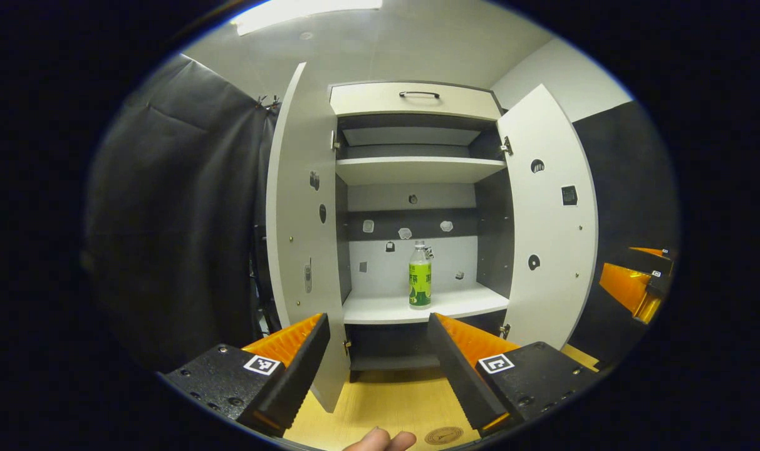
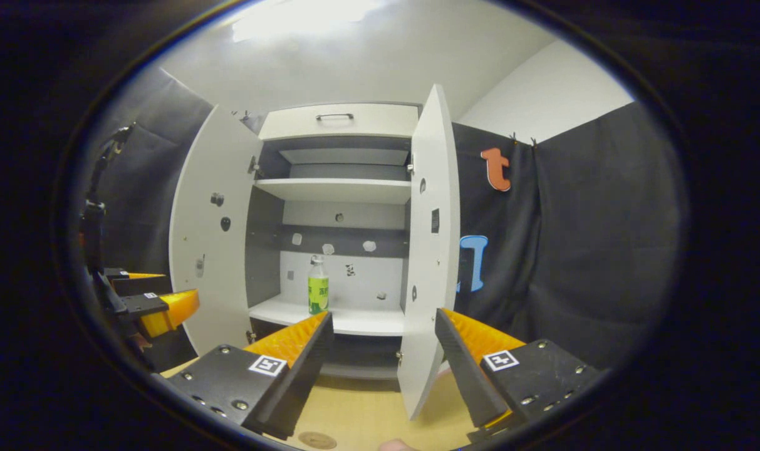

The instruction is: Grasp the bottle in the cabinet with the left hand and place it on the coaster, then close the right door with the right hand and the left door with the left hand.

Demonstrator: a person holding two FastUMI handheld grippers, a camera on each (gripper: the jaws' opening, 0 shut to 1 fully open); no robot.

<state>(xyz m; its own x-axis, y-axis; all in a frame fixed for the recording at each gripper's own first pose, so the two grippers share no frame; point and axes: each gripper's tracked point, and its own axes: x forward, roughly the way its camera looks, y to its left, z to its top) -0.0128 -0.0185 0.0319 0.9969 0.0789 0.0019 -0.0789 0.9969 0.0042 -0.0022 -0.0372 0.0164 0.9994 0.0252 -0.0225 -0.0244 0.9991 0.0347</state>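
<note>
Opening stage of the task, with no step yet completed, as far as can be judged. The bottle (image 1: 420, 275) stands upright on the lower shelf (image 1: 386, 308) of the cabinet (image 1: 411, 100), towards the middle and clear of both side walls. The left gripper (image 1: 376, 351) is held in front of the cabinet, well short of the shelf, its fingers spread wide and holding nothing; the bottle appears in the gap between them, farther off. The right gripper (image 2: 385, 351) waits beside it, fingers likewise apart and empty, facing the edge of the right door (image 2: 431, 250). Both the right door and the left door (image 1: 298, 238) stand fully open. The coaster (image 1: 443, 435), a round disc, lies bare on the wooden table (image 1: 386, 401) below the left gripper, close to a fingertip (image 1: 380, 440) of the person. Remaining: reach in and grip the bottle, carry it to the coaster, then shut the right door and the left door in turn.
</note>
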